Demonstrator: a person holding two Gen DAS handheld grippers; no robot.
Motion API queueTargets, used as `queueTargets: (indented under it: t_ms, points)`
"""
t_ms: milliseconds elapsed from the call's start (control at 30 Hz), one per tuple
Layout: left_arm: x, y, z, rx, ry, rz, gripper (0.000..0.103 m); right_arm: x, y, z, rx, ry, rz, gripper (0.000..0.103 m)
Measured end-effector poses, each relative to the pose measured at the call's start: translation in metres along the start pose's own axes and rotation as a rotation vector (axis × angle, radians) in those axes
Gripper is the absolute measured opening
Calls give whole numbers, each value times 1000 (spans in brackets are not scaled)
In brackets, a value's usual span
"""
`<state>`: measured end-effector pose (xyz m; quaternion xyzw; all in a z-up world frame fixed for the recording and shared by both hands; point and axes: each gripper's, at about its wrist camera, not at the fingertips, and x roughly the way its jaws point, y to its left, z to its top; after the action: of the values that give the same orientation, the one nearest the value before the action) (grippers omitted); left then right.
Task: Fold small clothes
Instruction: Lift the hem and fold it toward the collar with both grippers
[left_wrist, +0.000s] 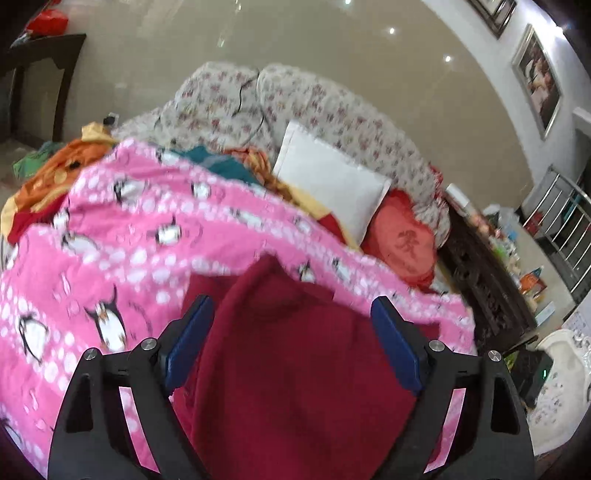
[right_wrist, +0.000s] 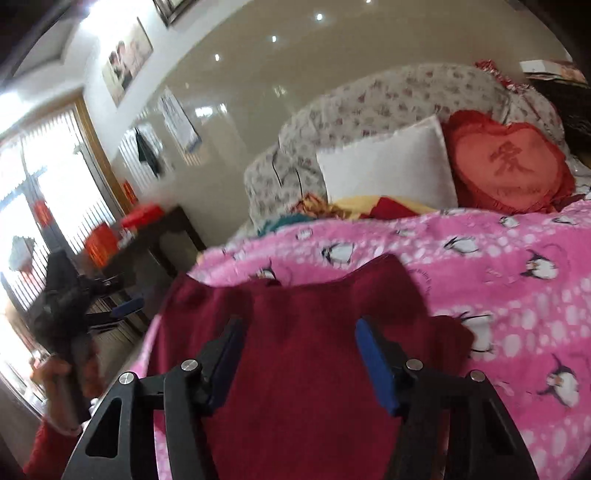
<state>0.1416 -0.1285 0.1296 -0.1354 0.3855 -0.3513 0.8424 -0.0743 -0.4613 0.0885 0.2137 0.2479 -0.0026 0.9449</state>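
A dark red garment (left_wrist: 295, 354) lies on the pink penguin-print blanket (left_wrist: 122, 236) on the bed. My left gripper (left_wrist: 291, 306) is open above the garment, its blue pads apart and empty. In the right wrist view the same garment (right_wrist: 303, 354) lies on the pink blanket (right_wrist: 498, 266), one edge near the blanket's left side. My right gripper (right_wrist: 299, 328) is open over the garment and holds nothing. The other gripper (right_wrist: 74, 306) shows at the left, held in a hand.
A white pillow (left_wrist: 332, 184) and a red heart cushion (left_wrist: 402, 240) lie at the head of the bed by the floral headboard (left_wrist: 280, 99). Other clothes (left_wrist: 62, 166) are heaped at the far left. A dark carved cabinet (left_wrist: 484, 288) stands right of the bed, a dark table (right_wrist: 162, 236) to its left.
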Motion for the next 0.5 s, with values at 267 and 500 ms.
queueTargets:
  t_ms: [267,500]
  points:
    - [78,5,-15,26,68,88,87,72,-62,-4,127,168,-191,57]
    - [64,14,-14,9,51,107,86,22,-39,2,52,130,-179,57]
